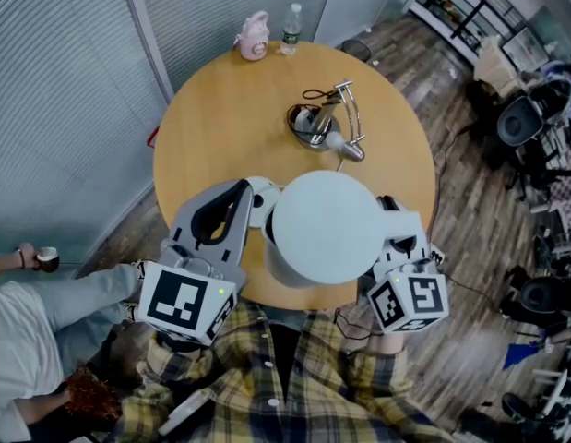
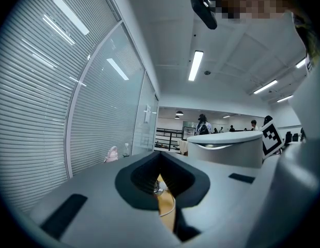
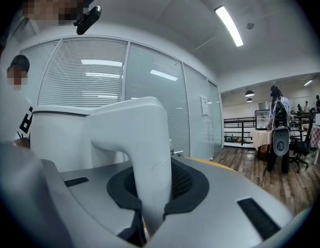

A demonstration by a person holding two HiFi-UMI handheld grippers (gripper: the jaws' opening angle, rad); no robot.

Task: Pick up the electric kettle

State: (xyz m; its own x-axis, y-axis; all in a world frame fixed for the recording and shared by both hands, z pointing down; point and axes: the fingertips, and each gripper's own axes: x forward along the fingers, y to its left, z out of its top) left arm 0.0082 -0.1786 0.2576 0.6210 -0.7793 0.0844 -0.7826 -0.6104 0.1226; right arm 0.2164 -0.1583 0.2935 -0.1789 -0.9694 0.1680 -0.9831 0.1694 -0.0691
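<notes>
The pale grey electric kettle hangs in front of me over the near edge of the round wooden table, its lid facing up. My right gripper is shut on its handle, which stands between the black pads in the right gripper view. My left gripper sits level just left of the kettle body, jaws together with nothing between them. Whether it touches the kettle I cannot tell. The kettle's round base with its cable lies farther back on the table.
A metal spout arm stands over the base. A pink bottle and a clear water bottle stand at the table's far edge. A seated person is at the lower left. Office chairs stand at the right.
</notes>
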